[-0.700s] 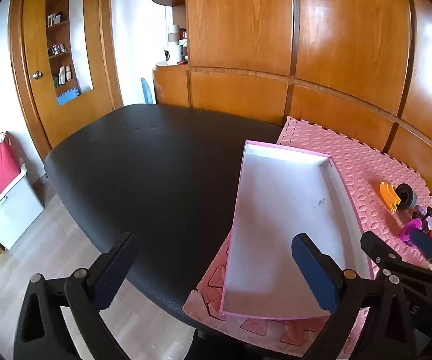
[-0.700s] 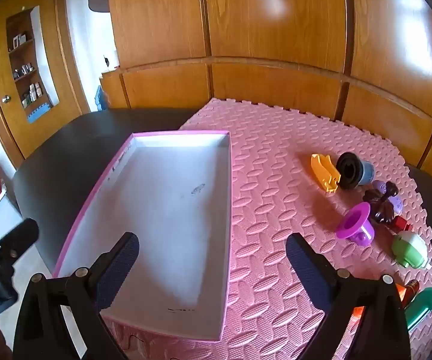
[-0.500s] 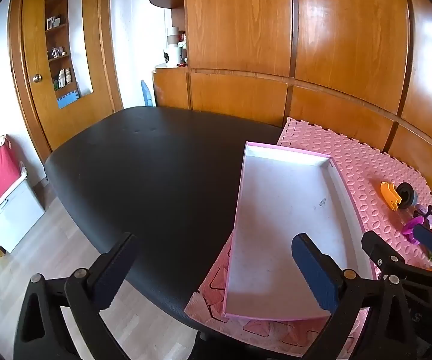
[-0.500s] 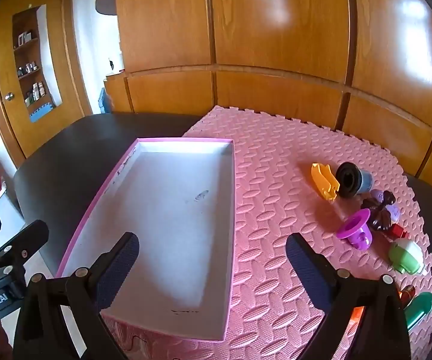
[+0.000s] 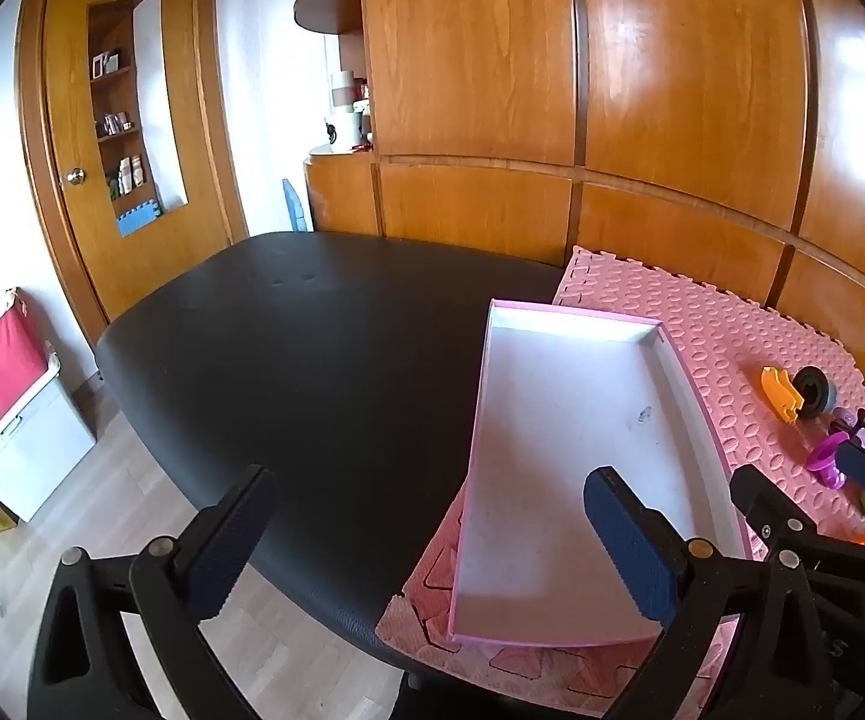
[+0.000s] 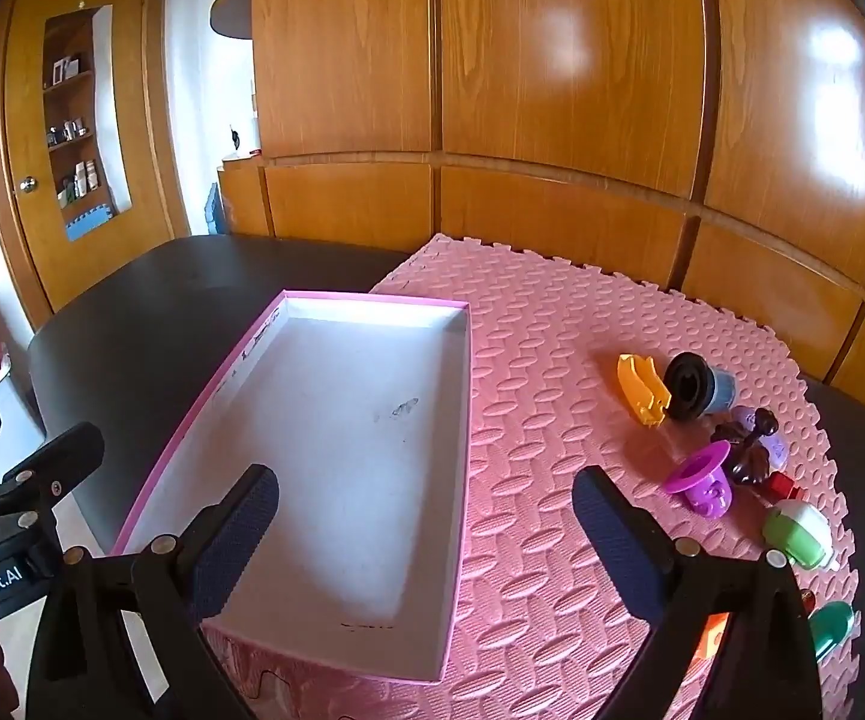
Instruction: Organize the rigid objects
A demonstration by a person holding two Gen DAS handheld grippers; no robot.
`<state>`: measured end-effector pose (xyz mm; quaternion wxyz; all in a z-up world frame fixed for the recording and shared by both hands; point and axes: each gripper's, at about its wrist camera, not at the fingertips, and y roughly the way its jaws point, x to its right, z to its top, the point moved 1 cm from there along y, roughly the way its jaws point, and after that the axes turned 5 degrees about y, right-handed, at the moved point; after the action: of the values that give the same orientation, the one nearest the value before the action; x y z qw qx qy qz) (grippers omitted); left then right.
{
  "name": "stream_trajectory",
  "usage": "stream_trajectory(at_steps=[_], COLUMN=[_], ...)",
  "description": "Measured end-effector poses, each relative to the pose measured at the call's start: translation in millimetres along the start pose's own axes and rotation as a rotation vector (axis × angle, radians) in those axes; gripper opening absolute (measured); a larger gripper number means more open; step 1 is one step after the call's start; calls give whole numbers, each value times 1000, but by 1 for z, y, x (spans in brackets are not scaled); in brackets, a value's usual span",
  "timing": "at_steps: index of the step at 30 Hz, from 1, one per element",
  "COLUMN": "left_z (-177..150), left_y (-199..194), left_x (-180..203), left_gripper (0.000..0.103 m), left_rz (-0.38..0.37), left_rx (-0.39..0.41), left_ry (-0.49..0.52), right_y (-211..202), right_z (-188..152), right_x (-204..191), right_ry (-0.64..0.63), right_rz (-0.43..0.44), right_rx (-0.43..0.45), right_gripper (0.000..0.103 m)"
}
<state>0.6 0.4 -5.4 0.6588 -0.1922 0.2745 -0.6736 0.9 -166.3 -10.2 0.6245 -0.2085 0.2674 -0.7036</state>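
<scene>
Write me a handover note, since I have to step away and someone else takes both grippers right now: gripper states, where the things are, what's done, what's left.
Left gripper: open, holding nothing, above the table edge beside the box.
Right gripper: open, holding nothing, above the box's near right corner and the pink foam mat.
Pink-rimmed box: on the mat's left side, nothing in it.
Toys in a cluster on the mat's right: yellow piece, black-and-blue cup, purple funnel, green-and-white piece, plus a few more at the frame edge.
Done: nothing placed yet.
Left: probably moving every toy into the box.
</scene>
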Motion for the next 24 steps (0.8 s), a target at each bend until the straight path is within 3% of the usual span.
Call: stream_trajectory(at_steps=[24], left_z=[0], left_y=[0], left_x=[11], left_gripper=[103], left_rz=[5], left_rx=[-5], left_ry=[56], right_y=[1], right_z=[2], right_x=[24], right_ry=[36], right_rz=[-41], right_rx=[11], right_gripper=[100])
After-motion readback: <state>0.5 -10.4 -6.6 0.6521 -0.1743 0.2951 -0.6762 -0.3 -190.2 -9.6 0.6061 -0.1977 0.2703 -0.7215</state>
